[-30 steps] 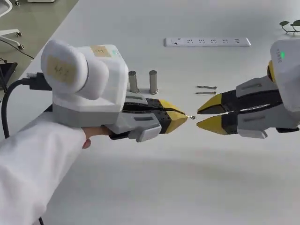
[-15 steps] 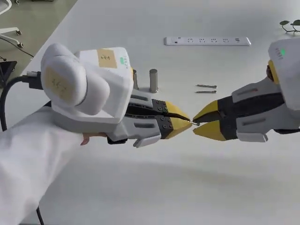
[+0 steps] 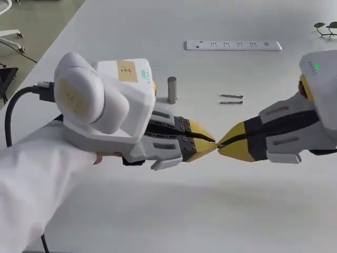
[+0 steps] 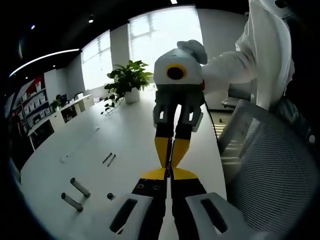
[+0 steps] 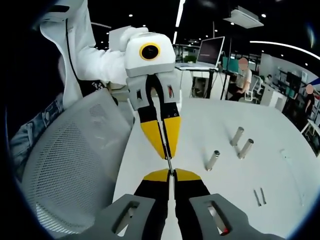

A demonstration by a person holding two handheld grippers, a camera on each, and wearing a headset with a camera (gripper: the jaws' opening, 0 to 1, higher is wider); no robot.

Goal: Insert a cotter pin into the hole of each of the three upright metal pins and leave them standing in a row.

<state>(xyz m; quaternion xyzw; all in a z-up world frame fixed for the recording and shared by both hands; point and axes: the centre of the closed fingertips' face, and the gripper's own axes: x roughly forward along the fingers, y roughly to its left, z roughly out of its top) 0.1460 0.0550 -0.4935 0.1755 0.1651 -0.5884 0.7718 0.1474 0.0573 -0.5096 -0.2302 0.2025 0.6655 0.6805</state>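
Note:
My left gripper [image 3: 213, 144] and right gripper [image 3: 221, 143] meet tip to tip above the white table [image 3: 174, 200]. A thin cotter pin [image 5: 169, 163] runs between them, and both grippers are shut on it. In the right gripper view, my right gripper [image 5: 171, 175] grips one end and the left gripper [image 5: 167, 154] holds the other. One upright metal pin [image 3: 171, 90] stands behind the left gripper, which hides the others in the head view. Three metal pins [image 5: 213, 160] [image 5: 236, 136] [image 5: 246, 148] appear in the right gripper view. Two spare cotter pins [image 3: 231, 99] lie flat on the table.
A white power strip [image 3: 233, 46] lies at the far side of the table. A potted plant [image 4: 127, 80] stands farther back. A mesh office chair [image 5: 75, 150] sits at the near edge. A black cable [image 3: 13, 110] trails off the left gripper.
The right gripper has moved left and closed its jaws on the cotter pin's free end. The left gripper shifted slightly right and down, covering one more metal pin.

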